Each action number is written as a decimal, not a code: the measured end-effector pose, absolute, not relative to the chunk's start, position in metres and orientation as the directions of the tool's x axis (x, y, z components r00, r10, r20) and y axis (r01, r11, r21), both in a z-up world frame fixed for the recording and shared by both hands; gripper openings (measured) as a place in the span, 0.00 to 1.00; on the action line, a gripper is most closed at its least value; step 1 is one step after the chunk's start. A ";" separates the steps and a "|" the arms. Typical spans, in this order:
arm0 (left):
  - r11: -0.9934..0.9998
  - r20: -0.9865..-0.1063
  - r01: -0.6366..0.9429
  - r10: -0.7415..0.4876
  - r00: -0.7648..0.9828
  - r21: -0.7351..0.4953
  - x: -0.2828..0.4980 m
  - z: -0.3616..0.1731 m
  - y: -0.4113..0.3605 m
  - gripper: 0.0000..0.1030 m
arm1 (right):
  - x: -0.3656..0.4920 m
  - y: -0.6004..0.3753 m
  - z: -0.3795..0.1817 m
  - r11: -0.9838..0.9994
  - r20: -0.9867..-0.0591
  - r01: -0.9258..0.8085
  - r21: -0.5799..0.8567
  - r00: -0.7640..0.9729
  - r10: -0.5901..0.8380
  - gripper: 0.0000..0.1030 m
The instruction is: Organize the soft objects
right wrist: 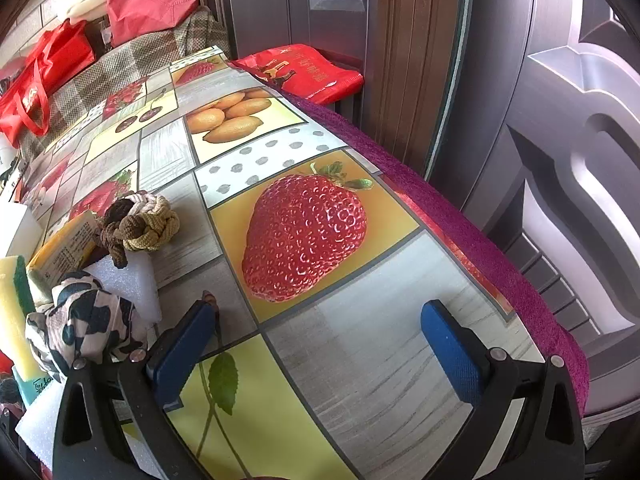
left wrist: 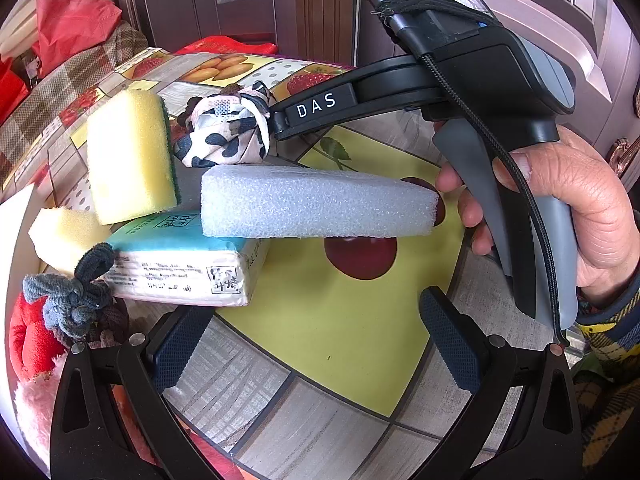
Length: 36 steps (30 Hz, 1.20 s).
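The left gripper [left wrist: 320, 344] has its two dark blue padded fingers [left wrist: 176, 348] spread wide, holding nothing and touching nothing, above the fruit-print cloth of the table [left wrist: 340, 340].

Past them, at about 11 o'clock in the left wrist view, the soft things sit piled together. A tissue pack [left wrist: 180, 268] with a teal top and white side carries small printed text and a boxed stamp of characters too small to read. A white foam block [left wrist: 316, 202] lies across its top, sticking out toward 3 o'clock. A yellow sponge with a green scouring side [left wrist: 128, 156] leans upright at the pack's far end, and a paler sponge [left wrist: 64, 236] sits at 9 o'clock. A grey knotted rope [left wrist: 76, 292] touches the pack's near corner.

At 12 o'clock, a black-and-white cow-print cloth ball [left wrist: 228, 132] rests behind the foam. A finger of the right gripper [right wrist: 320, 356], lettered "DAS", ends right against it; whether it touches cannot be told.

In the right wrist view, that gripper's bright blue fingers [right wrist: 452, 348] are also wide apart and empty, over a printed strawberry. A brown and tan knotted rope [right wrist: 136, 224] lies at 10 o'clock. A red bag [right wrist: 312, 68] with gold lettering, unreadable, sits at 12 o'clock.
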<state>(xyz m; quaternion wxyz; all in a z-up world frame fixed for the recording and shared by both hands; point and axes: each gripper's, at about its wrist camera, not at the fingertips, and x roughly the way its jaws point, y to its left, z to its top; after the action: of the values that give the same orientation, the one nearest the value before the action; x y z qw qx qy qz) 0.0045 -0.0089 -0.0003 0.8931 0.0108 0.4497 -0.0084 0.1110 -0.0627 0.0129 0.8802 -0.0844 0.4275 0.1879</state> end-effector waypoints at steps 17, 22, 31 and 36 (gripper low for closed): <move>1.000 -0.803 0.025 -0.005 0.596 0.012 0.004 0.000 -0.009 0.99 | 0.111 -0.062 0.013 0.914 -0.783 -0.404 0.016 0.564 0.263 1.00; 1.000 -0.803 0.025 -0.005 0.596 0.012 0.004 0.000 -0.008 0.99 | 0.111 -0.063 0.013 0.914 -0.783 -0.405 0.015 0.564 0.262 1.00; 1.000 -0.803 0.025 -0.006 0.596 0.011 0.004 0.000 -0.008 0.99 | 0.111 -0.063 0.013 0.914 -0.783 -0.405 0.015 0.564 0.263 1.00; 1.000 -0.803 0.027 -0.004 0.596 0.015 0.006 -0.001 -0.011 0.99 | 0.111 -0.063 0.012 0.914 -0.783 -0.404 0.015 0.564 0.263 1.00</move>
<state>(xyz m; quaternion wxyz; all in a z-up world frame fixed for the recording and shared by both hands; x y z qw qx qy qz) 0.0064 -0.0109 -0.0006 0.8933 0.0128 0.4492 -0.0086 0.1112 -0.0633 0.0124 0.8805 -0.0830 0.4265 0.1894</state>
